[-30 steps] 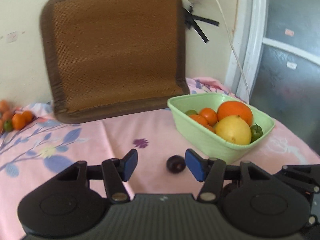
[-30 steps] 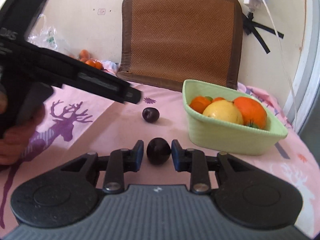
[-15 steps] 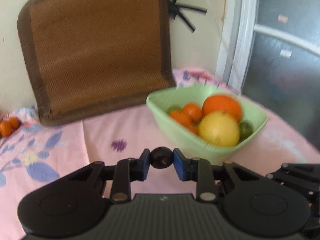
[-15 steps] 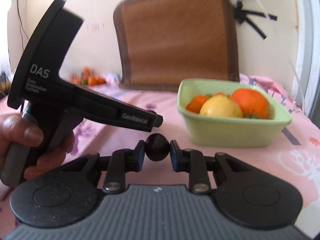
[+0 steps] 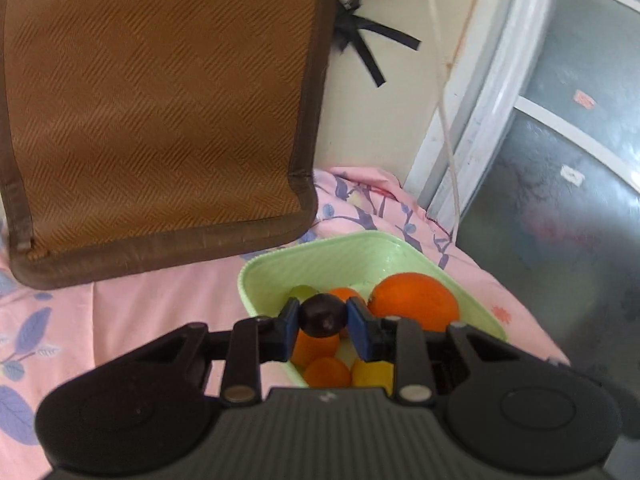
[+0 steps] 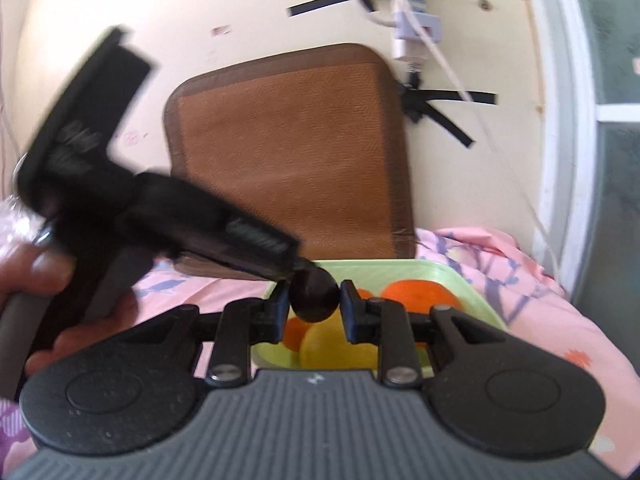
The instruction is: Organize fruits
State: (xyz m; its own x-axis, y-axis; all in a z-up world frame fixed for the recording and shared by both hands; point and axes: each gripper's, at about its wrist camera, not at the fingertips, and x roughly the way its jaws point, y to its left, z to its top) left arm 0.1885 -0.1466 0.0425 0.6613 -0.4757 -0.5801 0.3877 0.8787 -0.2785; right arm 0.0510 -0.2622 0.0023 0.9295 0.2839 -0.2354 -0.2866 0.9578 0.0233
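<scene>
Left hand-held gripper (image 6: 296, 270) (blurred) hides bowl's (image 6: 472, 284) near rim.

A pale green ribbed plastic bowl (image 5: 362, 246) sits on a pink floral tablecloth (image 5: 132, 304), already crowded with a large orange (image 5: 414, 302), a yellow citrus fruit (image 6: 340, 346) and smaller tangerines (image 5: 326, 372), leaving bare floor only at its far corner. Behind it, a brown woven mat with a dark fabric border (image 5: 160, 100) leans upright against the cream wall, blocking the back, and a white cable (image 5: 446, 120) hangs down beside the white door frame (image 5: 492, 92) at the right. To the bowl's left the cloth lies open, though in the right wrist view the black handheld left gripper (image 6: 308, 270) reaches in over the bowl's near-left rim, narrowing that approach.
</scene>
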